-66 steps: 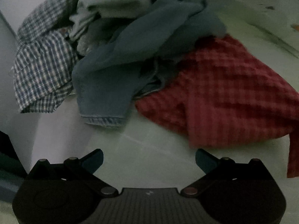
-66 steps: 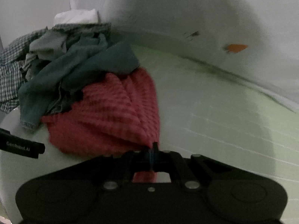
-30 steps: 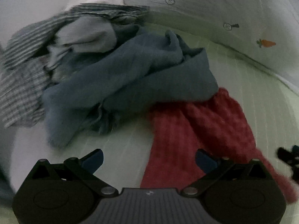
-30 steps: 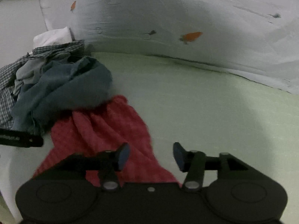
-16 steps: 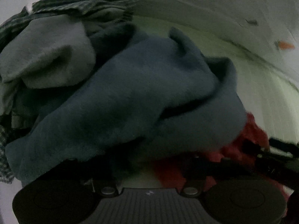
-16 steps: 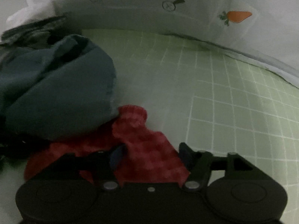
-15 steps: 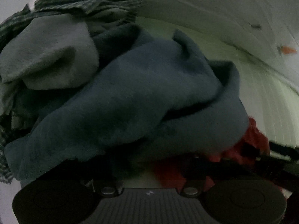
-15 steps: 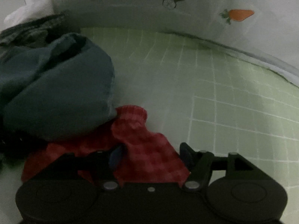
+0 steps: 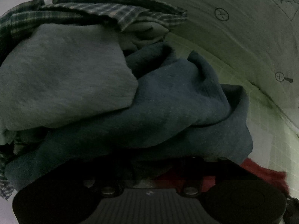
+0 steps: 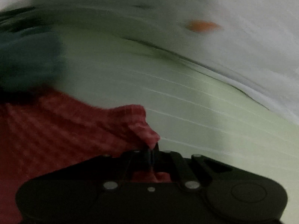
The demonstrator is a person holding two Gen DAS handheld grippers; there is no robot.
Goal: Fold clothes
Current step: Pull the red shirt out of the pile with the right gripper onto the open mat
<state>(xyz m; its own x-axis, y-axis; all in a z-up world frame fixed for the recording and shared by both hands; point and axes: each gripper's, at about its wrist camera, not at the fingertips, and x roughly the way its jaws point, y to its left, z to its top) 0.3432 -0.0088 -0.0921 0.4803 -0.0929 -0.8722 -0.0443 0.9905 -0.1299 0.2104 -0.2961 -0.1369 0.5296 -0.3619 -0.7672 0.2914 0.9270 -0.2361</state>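
— Looking along the right gripper point(image 10: 150, 152), what do its fingers do?
— They are pressed together on a bunched corner of the red checked cloth point(image 10: 61, 127), having just closed on it. That cloth spreads away to the left over the pale green sheet with white grid lines point(image 10: 196, 100), its far end tucked under a dark blue-grey garment point(image 10: 28, 59)

— And the left gripper point(image 9: 147, 169)?
— It sits buried under that blue-grey garment point(image 9: 168, 112). Its jaws have been closing, with the dark fabric sagging between them, but the tips are in shadow, so I cannot tell whether they pinch it

— What else is in the heap?
— A pale grey knit piece point(image 9: 61, 78) lies on the blue one, a dark plaid shirt point(image 9: 104, 13) above it; red cloth point(image 9: 261, 171) peeks out at the right
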